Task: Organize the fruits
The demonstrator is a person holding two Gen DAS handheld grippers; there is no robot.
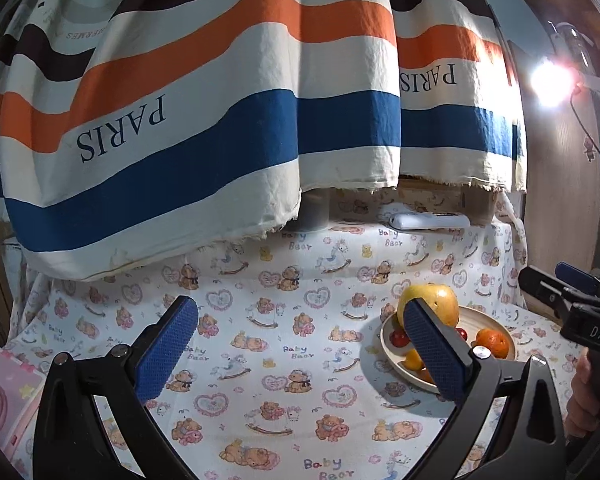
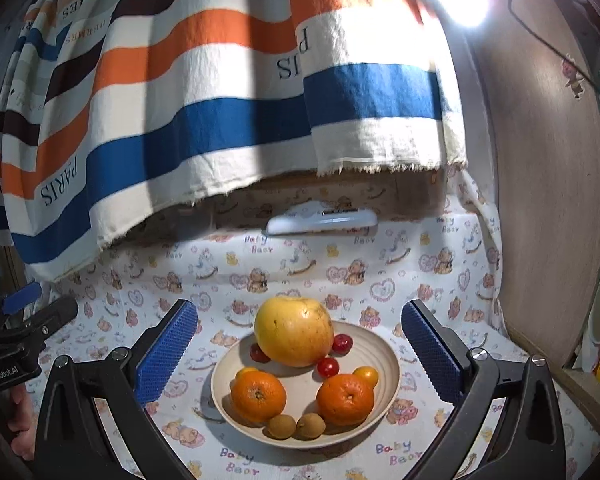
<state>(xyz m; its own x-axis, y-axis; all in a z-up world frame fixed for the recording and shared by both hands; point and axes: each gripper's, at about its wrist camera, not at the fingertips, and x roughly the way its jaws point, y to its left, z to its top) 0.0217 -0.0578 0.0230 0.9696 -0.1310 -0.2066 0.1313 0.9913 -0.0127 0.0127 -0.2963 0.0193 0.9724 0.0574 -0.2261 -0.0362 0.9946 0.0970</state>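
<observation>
Spread wide and empty, right gripper (image 2: pixel 300 344) faces the fruit plate (image 2: pixel 384 396) at twelve o'clock, nearer than the open left gripper (image 1: pixel 300 344).

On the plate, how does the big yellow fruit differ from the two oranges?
The yellow fruit is far larger than either orange. It is pale yellow with dark specks, while the oranges are deep orange. It sits at the back of the plate, and the oranges lie nearer the front, left and right. All three are round and rest in the same plate, with neither gripper touching them.
</observation>
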